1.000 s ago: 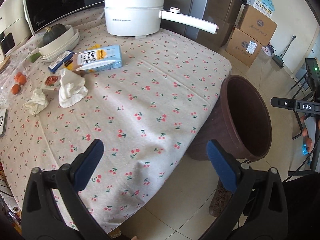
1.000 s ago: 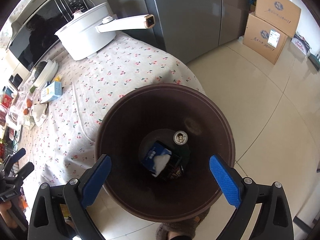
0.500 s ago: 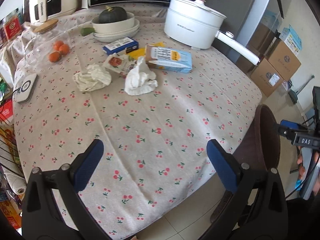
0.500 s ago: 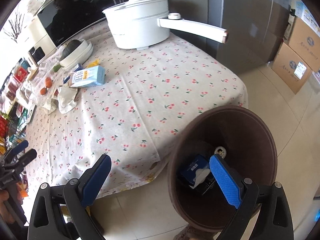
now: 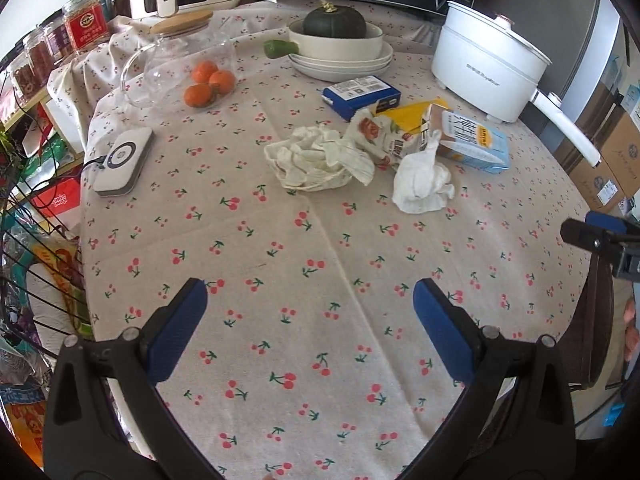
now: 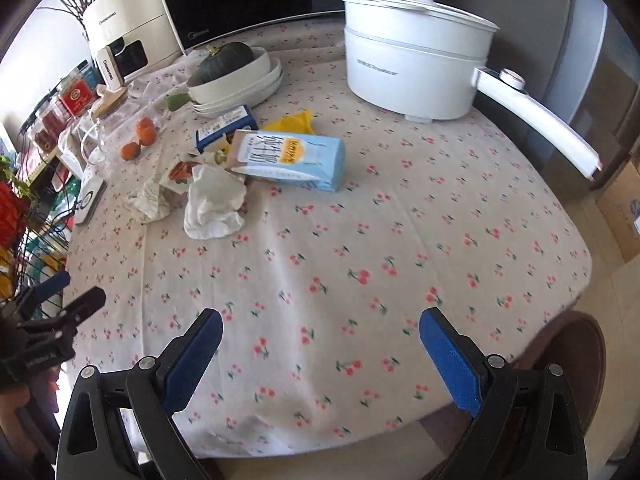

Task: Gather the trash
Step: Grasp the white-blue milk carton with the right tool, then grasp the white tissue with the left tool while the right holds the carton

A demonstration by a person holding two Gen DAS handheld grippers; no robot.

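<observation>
On the cherry-print tablecloth (image 5: 320,280) lies a cluster of trash: two crumpled white tissues (image 5: 422,178) (image 5: 320,160), a light blue carton (image 5: 474,142) on its side, a snack wrapper (image 5: 376,134), a yellow wrapper (image 5: 408,112) and a dark blue box (image 5: 362,94). The carton (image 6: 288,158) and the nearer tissue (image 6: 214,206) also show in the right wrist view. My left gripper (image 5: 310,324) is open and empty above the table's near part. My right gripper (image 6: 320,346) is open and empty near the table edge. The brown bin (image 6: 576,344) stands at the table's right.
A white electric pot (image 5: 486,64) with a long handle, stacked dishes holding a squash (image 5: 334,24), a glass jar (image 5: 180,64) beside oranges (image 5: 208,82) and a white charger (image 5: 124,160) sit at the back. A wire rack (image 5: 32,260) stands left. Cardboard boxes (image 5: 612,160) stand right.
Both grippers have swung away from the brown bin toward the table. The trash cluster is now nearer and more central in both views; the bin has slid to the edge.
</observation>
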